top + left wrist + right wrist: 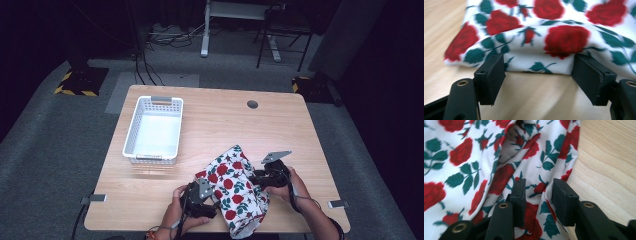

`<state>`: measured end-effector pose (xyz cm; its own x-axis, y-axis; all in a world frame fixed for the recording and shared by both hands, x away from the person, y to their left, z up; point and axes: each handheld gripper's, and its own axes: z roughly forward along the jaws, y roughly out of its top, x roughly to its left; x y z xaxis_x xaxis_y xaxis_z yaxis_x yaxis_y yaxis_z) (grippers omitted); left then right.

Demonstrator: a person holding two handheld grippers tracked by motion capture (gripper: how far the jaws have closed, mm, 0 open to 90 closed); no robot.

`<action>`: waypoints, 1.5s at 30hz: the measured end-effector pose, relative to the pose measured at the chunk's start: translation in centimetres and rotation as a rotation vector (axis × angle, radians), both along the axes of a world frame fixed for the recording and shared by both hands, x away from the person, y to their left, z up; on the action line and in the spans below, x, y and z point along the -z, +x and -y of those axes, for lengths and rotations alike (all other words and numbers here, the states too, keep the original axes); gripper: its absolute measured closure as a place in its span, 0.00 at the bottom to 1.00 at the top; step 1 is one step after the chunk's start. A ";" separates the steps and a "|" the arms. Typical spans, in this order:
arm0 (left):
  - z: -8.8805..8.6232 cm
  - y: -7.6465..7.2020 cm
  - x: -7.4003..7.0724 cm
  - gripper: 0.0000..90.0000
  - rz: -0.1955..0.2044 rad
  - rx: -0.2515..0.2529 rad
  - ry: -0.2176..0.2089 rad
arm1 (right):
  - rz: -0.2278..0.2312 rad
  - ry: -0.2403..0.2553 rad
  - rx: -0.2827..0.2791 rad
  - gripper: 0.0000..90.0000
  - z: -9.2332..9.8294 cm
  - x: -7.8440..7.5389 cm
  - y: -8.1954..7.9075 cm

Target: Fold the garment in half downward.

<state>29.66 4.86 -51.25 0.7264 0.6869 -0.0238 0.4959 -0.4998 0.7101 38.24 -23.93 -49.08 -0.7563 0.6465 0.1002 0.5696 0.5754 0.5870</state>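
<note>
Stage: early, I judge | rose-print cloth [232, 192] rumpled on surface [210, 125] near me, unfolded | left gripper [537, 75] jaws wide at its edge | right gripper [537, 192] jaws narrow over a fold, not pinching | basket [129, 134] holds nothing.

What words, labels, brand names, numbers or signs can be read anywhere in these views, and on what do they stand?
None can be read.
Rose-print cloth: pattern, no lettering.
White basket: a label strip on its near rim, too small to read.
Yellow-black hazard stripes on the floor: a marking, no text.
</note>
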 end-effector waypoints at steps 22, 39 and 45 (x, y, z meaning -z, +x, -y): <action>-2.8 0.8 -1.6 0.29 0.009 0.053 -0.084 | 0.003 0.093 -0.138 0.42 -4.0 -3.2 2.6; 3.6 -2.1 -1.9 0.46 0.123 -0.018 0.062 | 0.076 0.073 -0.170 0.98 -5.9 -4.4 2.9; 1.2 0.4 -1.8 0.53 0.164 -0.117 0.105 | 0.101 0.088 -0.129 0.98 -5.6 -5.3 4.1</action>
